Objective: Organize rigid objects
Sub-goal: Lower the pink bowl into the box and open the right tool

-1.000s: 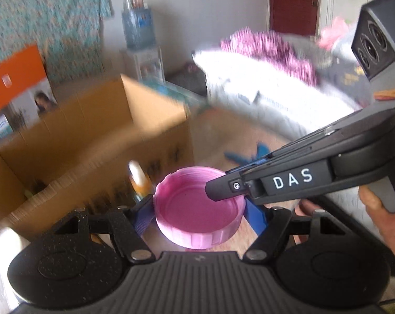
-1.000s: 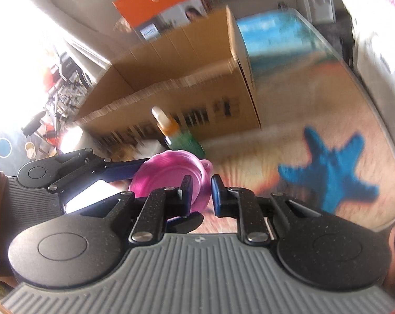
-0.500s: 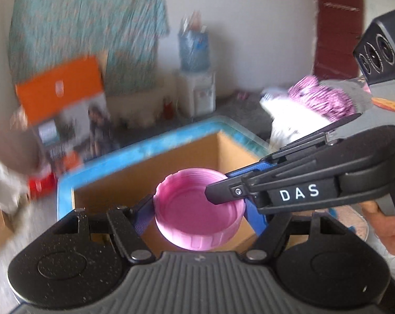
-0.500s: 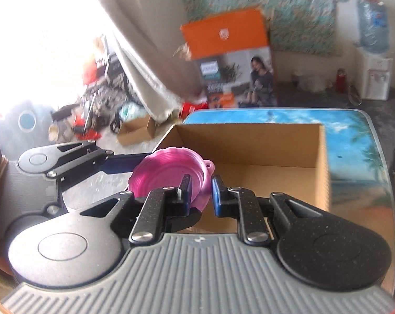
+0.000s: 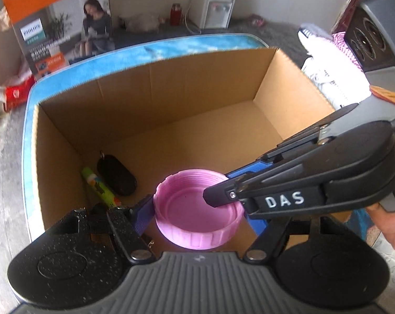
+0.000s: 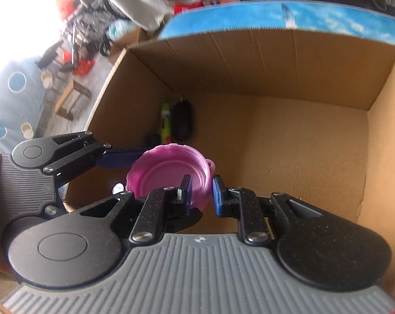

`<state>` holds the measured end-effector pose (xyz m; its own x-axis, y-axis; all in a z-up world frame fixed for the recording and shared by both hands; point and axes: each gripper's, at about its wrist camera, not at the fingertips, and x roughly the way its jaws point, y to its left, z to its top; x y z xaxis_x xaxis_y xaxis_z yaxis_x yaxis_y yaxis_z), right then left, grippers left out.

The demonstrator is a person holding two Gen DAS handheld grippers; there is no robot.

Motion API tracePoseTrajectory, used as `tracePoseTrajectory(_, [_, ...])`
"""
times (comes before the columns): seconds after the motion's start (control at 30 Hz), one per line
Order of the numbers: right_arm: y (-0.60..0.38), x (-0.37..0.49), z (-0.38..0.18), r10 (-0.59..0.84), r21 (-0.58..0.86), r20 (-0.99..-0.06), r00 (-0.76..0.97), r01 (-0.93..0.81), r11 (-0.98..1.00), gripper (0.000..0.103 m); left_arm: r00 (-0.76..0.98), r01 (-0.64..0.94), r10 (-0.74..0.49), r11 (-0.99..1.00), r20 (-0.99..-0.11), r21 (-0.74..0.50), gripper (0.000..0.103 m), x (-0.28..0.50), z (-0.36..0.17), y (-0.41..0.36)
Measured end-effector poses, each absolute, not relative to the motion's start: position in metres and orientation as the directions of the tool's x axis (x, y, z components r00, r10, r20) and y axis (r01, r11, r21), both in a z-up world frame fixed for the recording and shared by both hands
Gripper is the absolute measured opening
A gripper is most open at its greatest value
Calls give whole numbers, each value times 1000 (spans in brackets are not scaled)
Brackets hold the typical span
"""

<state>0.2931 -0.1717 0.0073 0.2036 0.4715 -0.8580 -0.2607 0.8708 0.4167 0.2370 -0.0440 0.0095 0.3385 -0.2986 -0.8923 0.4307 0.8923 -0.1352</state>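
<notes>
Pink lid [image 5: 198, 216] now carried over the open cardboard box [image 5: 202, 76], held by both grippers.

Left gripper [image 5: 197, 213] clamps its sides; right gripper [image 6: 201, 192] pinches its rim narrowly; a second ago it hung outside the box's near wall; release looks next.

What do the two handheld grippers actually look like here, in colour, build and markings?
Both the left gripper and the right gripper share one build: speckled black linkage arms with silver pivot screws, blue finger pads, and a ribbed grey base. White "DAS" lettering marks the right one's side. No cables show.
</notes>
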Motion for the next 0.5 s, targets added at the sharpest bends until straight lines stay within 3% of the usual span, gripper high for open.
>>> tracePoseTrajectory(0.3, [-165,303,-14,451,404,-880,146,-269,874,20,309,419,-266,900,-913,-120,77,246,-2,-46])
tracePoseTrajectory(0.5, [-174,306,-13,500,452,-848,176,-251,856,23,334,407,-277,905,-901,-127,78,245,7,-45])
